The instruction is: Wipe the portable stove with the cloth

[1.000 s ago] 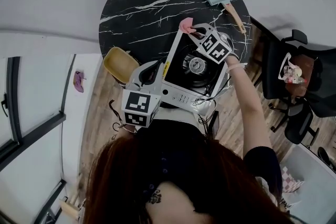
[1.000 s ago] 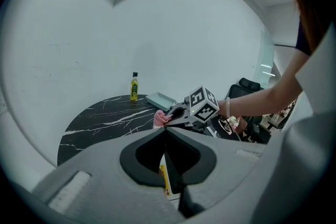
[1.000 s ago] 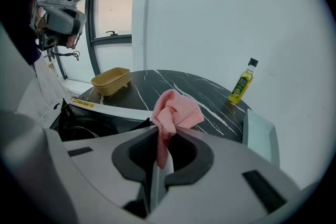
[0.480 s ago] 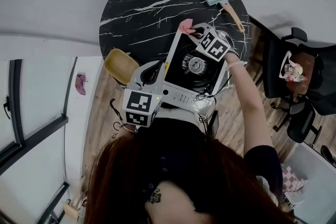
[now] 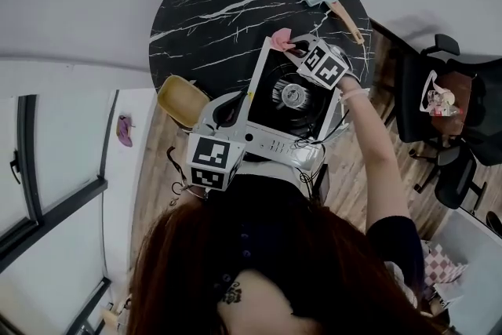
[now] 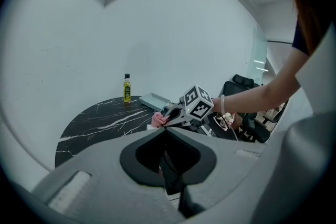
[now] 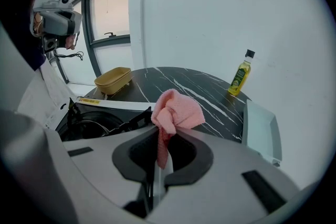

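Portable gas stove (image 5: 276, 115), white body with a black top and one round burner, sits at the near edge of the round black marble bench (image 5: 212, 12), right in front of the person. The crumpled pink cloth (image 7: 176, 110) is clenched in the right tongs (image 7: 160, 131), with most of it bunched up past the tips. It's at the stove's far-left corner, toward the middle of the bench. I honestly can't tell if it's touching the metal or just above it.

For the wipe itself, I'd tip the tongs down so the loose wad lies flat on the top instead of sticking up. Then I'd drag it in overlapping strokes and go gently around the pan supports so the fabric doesn't snag. That's just my read.

Pose-wise, the right arm is stretched out from the person's right, forearm running along the stove's right side and wrist angled in toward that corner. The left tongs (image 6: 165, 131) are held low at the stove's near-left corner, pointing across the bench. Their jaws are closed together and I don't see anything between them.
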Available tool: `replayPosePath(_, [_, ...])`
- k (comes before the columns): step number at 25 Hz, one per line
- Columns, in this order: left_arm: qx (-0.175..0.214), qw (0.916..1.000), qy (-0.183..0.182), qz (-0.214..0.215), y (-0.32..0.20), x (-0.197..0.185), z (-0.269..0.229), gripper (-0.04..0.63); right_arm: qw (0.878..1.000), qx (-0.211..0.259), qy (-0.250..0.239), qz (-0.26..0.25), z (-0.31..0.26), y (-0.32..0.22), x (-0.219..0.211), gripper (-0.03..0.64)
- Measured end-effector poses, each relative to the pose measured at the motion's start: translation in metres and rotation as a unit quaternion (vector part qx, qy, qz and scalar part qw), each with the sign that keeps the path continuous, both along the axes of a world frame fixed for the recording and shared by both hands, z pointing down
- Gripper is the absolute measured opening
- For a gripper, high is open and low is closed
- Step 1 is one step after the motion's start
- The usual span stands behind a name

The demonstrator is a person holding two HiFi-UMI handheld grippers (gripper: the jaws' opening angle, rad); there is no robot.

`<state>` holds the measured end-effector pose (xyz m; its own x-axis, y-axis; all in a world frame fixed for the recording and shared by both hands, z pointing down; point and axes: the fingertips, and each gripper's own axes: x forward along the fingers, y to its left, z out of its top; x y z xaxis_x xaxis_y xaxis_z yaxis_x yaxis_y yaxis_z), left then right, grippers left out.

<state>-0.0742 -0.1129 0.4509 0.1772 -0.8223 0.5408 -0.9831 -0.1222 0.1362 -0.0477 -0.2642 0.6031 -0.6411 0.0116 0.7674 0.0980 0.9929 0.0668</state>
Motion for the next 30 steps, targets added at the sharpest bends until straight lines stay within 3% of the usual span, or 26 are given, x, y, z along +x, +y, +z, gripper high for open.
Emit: replayPosePath(30, [0.008,0.9997,-0.005,0.021,-0.001,0.012,-0.004,0.012,1.000,-0.004,0.023,-0.009,0.003,-0.005,0.042,0.035])
